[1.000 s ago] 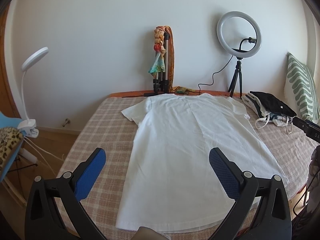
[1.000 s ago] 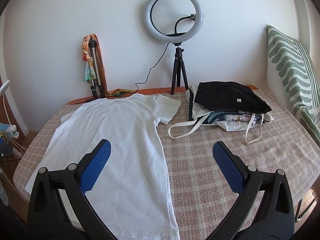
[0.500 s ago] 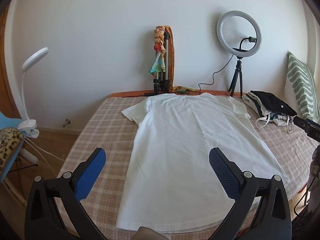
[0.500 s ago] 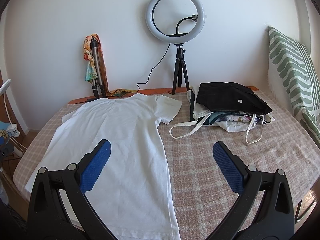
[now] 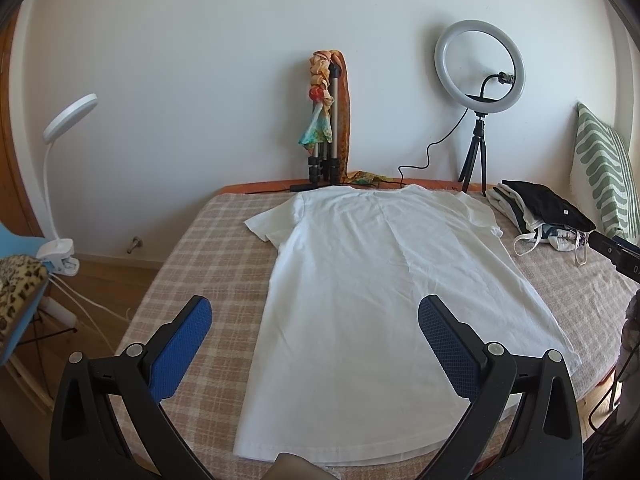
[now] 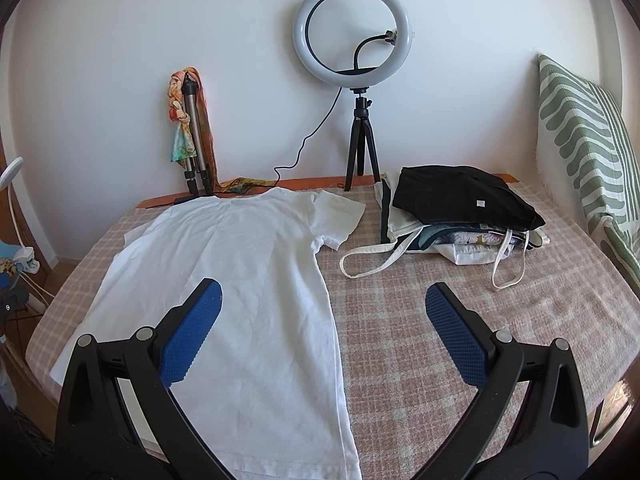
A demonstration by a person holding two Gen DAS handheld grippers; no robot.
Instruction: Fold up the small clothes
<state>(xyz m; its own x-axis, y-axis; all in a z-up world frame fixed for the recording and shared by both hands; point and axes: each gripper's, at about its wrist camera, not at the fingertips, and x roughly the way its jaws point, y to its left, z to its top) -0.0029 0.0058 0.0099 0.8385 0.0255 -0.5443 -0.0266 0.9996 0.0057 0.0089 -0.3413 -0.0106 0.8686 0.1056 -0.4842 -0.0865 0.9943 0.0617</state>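
I hold the left gripper (image 5: 314, 328) with jaws spread wide, nothing between them, above the hem end of the white T-shirt (image 5: 372, 280), which lies flat across the frame centre on the checked bed cover (image 5: 208, 248). My right gripper (image 6: 322, 316) is likewise spread and unloaded, straddling the shirt's right edge; folded clothes (image 6: 460, 208) sit centre right

The shirt (image 6: 240, 280) hem is cut off by the lower edge; the pile (image 6: 460, 216) beneath the black garment is mostly hidden.
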